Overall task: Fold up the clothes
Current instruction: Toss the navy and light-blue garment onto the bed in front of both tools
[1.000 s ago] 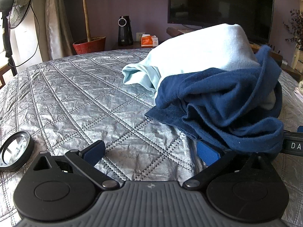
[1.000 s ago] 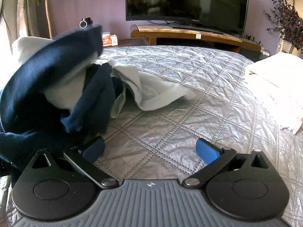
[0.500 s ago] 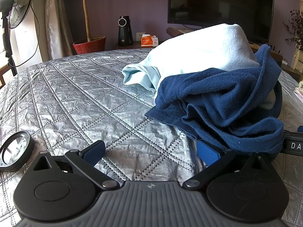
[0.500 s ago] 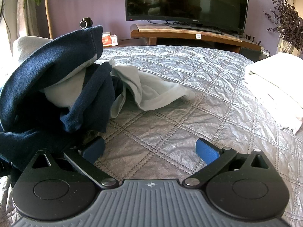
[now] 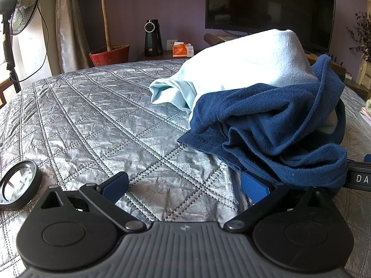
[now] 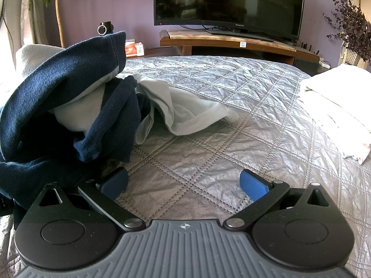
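Note:
A crumpled navy garment [image 5: 273, 125] lies heaped on the silver quilted bed [image 5: 92, 120], draped over a pale blue garment [image 5: 243, 64]. My left gripper [image 5: 184, 186] rests low on the quilt, open, its right finger partly under the navy cloth's edge. In the right wrist view the navy garment [image 6: 58, 106] piles up at the left with the pale garment [image 6: 185, 108] spilling toward the middle. My right gripper [image 6: 184, 183] is open over bare quilt, its left finger close beside the navy cloth.
A round lens-like disc [image 5: 18, 185] lies on the quilt at the left. Folded white linen [image 6: 336, 106] is stacked at the bed's right side. Beyond the bed stand a TV [image 6: 229, 2] on a wooden bench, a potted plant [image 5: 109, 53] and a fan [image 5: 16, 11].
The top fold of the navy garment settled slightly in the right wrist view. Both grippers stay where they were.

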Tool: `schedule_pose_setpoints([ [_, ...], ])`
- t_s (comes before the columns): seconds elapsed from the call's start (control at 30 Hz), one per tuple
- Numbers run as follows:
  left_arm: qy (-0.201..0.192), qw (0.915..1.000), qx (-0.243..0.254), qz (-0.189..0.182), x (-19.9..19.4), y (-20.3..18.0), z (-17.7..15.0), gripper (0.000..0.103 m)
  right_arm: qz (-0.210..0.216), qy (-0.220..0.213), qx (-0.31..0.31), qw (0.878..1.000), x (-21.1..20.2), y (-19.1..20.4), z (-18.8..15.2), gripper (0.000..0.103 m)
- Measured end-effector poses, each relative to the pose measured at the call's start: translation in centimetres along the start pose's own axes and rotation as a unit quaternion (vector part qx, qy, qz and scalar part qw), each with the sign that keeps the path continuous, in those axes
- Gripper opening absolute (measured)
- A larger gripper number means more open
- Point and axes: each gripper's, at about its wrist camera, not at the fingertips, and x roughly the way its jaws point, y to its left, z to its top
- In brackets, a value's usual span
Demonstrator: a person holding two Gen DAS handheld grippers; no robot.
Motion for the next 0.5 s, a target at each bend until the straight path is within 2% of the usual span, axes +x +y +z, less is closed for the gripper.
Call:
schedule_pose_setpoints([
  [0.4, 0.000, 1.0000, 0.002, -0.006, 0.20, 0.10, 0.16, 0.103, 0.002, 0.000, -0.002, 1.000, 0.30, 0.01, -0.04, 0.103],
  [0.5, 0.000, 0.9997, 0.014, -0.018, 0.45, 0.30, 0.31, 0.103, 0.004, 0.001, -0.004, 1.000, 0.42, 0.03, 0.11, 0.103],
])
